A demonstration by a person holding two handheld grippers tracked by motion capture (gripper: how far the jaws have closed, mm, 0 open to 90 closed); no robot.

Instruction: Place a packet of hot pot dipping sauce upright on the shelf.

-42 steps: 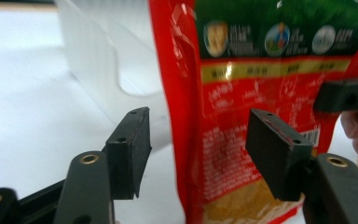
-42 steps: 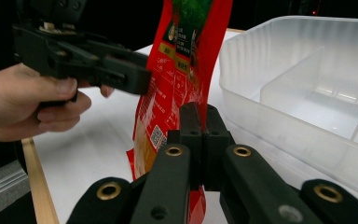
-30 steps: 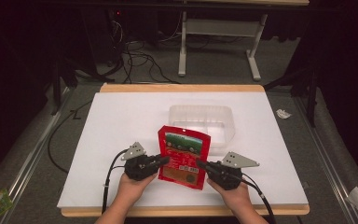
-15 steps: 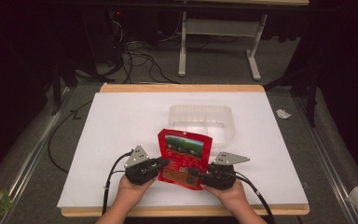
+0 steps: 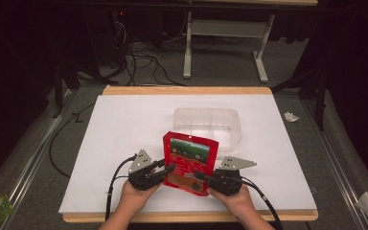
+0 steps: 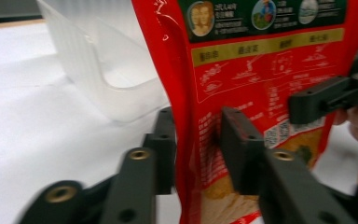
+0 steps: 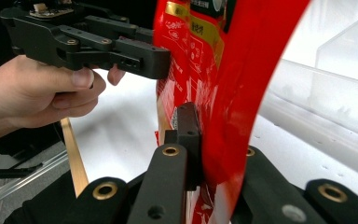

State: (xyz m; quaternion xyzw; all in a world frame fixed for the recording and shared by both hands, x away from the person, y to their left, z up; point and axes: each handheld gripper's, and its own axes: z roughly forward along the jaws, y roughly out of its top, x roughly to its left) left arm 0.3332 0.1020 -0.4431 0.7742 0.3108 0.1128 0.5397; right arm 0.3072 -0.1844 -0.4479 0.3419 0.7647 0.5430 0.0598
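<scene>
White table (image 5: 124, 124) is lying under me; I'm holding the pouch (image 5: 190, 155) upright, left gripper (image 5: 168, 168) and right gripper (image 5: 200, 177) seemingly pinching its lower edges, tub (image 5: 206, 120) just behind.

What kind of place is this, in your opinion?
Probably a lab or workshop set up for recording, not a home: a white board on a table in a dark room, loose cables on the floor, and a person holding a hand-held gripper in each hand.
</scene>
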